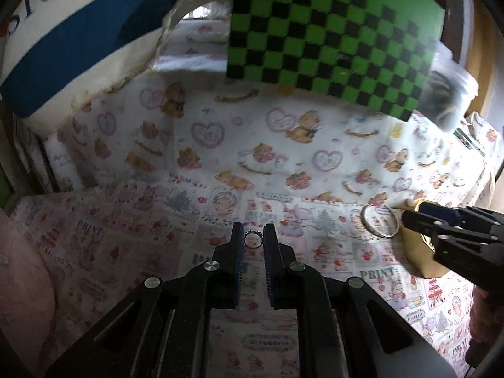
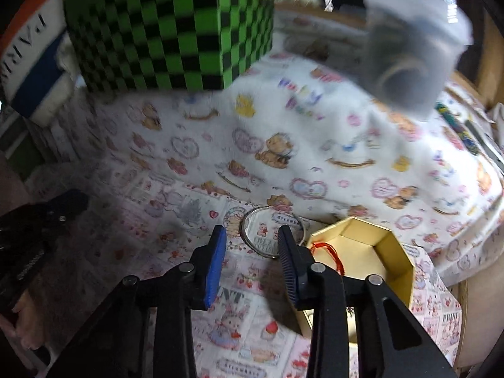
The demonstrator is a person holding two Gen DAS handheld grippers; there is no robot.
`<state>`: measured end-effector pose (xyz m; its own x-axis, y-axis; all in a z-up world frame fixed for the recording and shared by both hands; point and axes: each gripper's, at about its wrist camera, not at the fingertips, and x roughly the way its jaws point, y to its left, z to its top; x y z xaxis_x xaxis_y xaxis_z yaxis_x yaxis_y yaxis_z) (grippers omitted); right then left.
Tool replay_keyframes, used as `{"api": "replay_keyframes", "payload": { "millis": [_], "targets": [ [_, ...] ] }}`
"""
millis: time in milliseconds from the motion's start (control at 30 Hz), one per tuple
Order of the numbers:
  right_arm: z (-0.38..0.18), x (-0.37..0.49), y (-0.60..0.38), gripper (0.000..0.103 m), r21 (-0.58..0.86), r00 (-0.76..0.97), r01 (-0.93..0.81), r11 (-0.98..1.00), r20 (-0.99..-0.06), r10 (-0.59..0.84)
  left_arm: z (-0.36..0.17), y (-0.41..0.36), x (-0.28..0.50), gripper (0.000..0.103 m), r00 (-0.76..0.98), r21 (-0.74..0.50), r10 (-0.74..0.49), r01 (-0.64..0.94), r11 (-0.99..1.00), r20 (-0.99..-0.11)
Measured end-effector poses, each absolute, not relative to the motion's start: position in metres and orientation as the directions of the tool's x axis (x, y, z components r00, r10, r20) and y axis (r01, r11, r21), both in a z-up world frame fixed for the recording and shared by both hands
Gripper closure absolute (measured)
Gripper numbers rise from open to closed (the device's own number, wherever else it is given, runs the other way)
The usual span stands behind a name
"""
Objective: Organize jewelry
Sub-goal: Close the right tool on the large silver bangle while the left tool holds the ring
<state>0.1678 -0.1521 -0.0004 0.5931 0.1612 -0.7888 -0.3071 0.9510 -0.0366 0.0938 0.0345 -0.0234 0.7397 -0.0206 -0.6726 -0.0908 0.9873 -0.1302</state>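
1. The left gripper (image 1: pixel 253 239) is clenched on a small ring (image 1: pixel 253 240), pinched between its blue pads just above the printed cloth (image 1: pixel 126 239) and well short of the box.
2. The right gripper (image 2: pixel 252 245) hangs with its jaws apart and nothing between the pads; no grip there, the claw is empty.
3. Just beyond the right gripper's tips lies a large silver bangle (image 2: pixel 271 231), flat on the cloth and untouched.
4. The bangle rests right against the near-left edge of a gold box (image 2: pixel 393 271), which stands open toward the right side of the cloth.
5. Inside the box only a loop of red string (image 2: pixel 327 252) shows at the left wall; the rest of the floor looks bare, though the gripper hides part of it.
6. At the far edge of the cloth stands a green-and-black checkered box (image 2: pixel 176 28), and to its right a blurry clear tub (image 2: pixel 412 41); what is in it I cannot tell.
7. My read: early going. The ring is picked up but not yet in the box, and the bangle is left to collect.
8. The bangle lies flat, so a pinch on its rim could slip.
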Motion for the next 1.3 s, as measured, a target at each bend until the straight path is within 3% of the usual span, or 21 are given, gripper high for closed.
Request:
{"api": "replay_keyframes", "payload": {
  "millis": [233,500,667,733,1033,1300],
  "targets": [
    [-0.034,0.190,-0.126,0.068,-0.073,0.517,-0.353,0.933,-0.846,0.129,-0.023,0.038,0.093,0.092,0.741,-0.149,-0.032,-0.092,0.985,-0.671],
    [-0.051,0.207,-0.111,0.069,-0.109,0.519,-0.329,0.938,-0.850,0.084,-0.012,0.042,0.086,0.092,0.756,-0.178,-0.047,-0.093,0.980,-0.653],
    [-0.051,0.216,-0.108,0.083,-0.050,0.489,-0.337,0.940,-0.862,0.129,-0.010,0.044,0.086,0.092,0.755,-0.186,-0.048,-0.100,0.977,-0.654],
    [-0.051,0.219,-0.108,0.097,-0.021,0.474,-0.340,0.940,-0.867,0.152,-0.011,0.045,0.086,0.092,0.753,-0.186,-0.045,-0.103,0.977,-0.656],
    [-0.029,0.175,-0.106,0.099,-0.041,0.521,-0.364,0.931,-0.837,0.167,-0.004,0.047,0.081,0.092,0.767,-0.188,-0.035,-0.112,0.976,-0.641],
    [0.014,0.123,-0.130,0.099,0.055,0.559,-0.382,0.922,-0.781,0.278,0.004,0.040,0.076,0.092,0.778,-0.174,-0.038,-0.093,0.980,-0.628]
  ]
}}
